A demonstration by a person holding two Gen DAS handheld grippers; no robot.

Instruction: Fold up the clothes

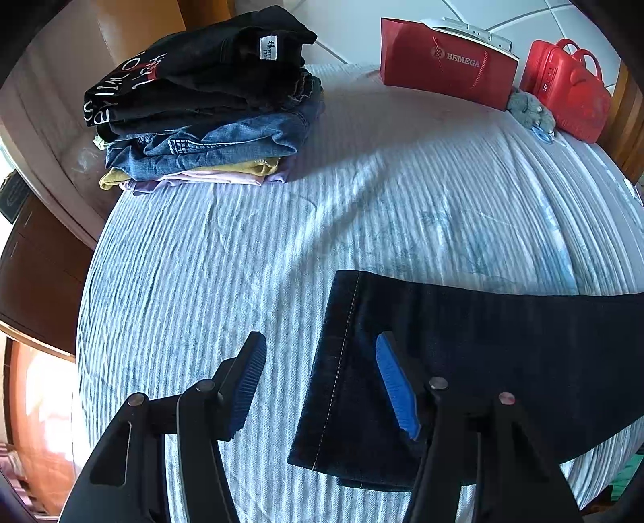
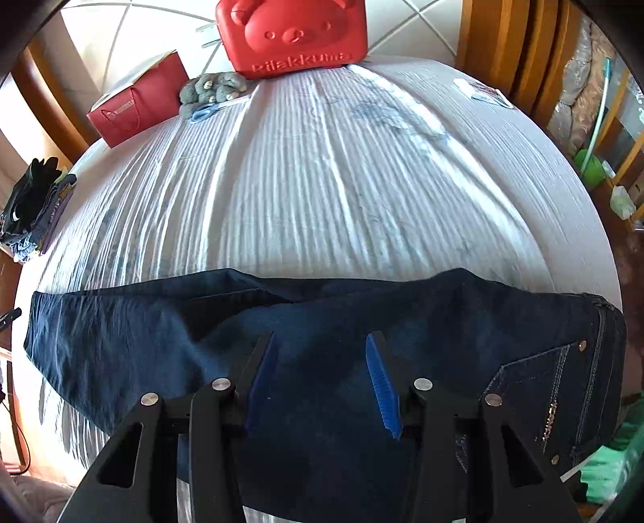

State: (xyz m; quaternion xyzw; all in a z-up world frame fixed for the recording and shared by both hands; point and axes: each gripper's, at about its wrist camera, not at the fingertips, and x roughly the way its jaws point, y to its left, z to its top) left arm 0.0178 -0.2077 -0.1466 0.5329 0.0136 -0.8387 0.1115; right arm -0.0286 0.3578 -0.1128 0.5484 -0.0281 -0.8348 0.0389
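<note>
A pair of dark navy denim jeans [image 2: 322,334] lies stretched flat across the near part of a bed covered by a pale blue-and-white striped, crinkled sheet [image 2: 322,181]. In the right wrist view the waistband end with its stitched back pocket and metal rivets sits at the right, and the legs run off to the left. In the left wrist view the leg hem [image 1: 342,362], with a line of light stitching, lies flat on the sheet at the lower right.

The left tool [image 1: 318,382] hangs above the hem with its 2 blue-padded fingers apart. One finger stands over the bare sheet, the other over the dark denim, and nothing is gripped between them. The right tool [image 2: 322,382] hangs over the middle of the jeans, its jaws partly open and its pads not pinching the cloth. Whether its fingertips touch the denim cannot be told.

At the far left corner of the bed stands a stack of folded clothes [image 1: 201,104]: black items with white lettering on top, blue denim under them, then yellow and pale lilac pieces. Along the far edge are a red paper gift bag with rope handles [image 1: 446,60], a small grey plush toy [image 1: 527,108], blue-handled scissors [image 2: 209,110] and a red plastic case moulded with a bear face [image 2: 294,36]. Wooden furniture rises beyond the bed on the right.
</note>
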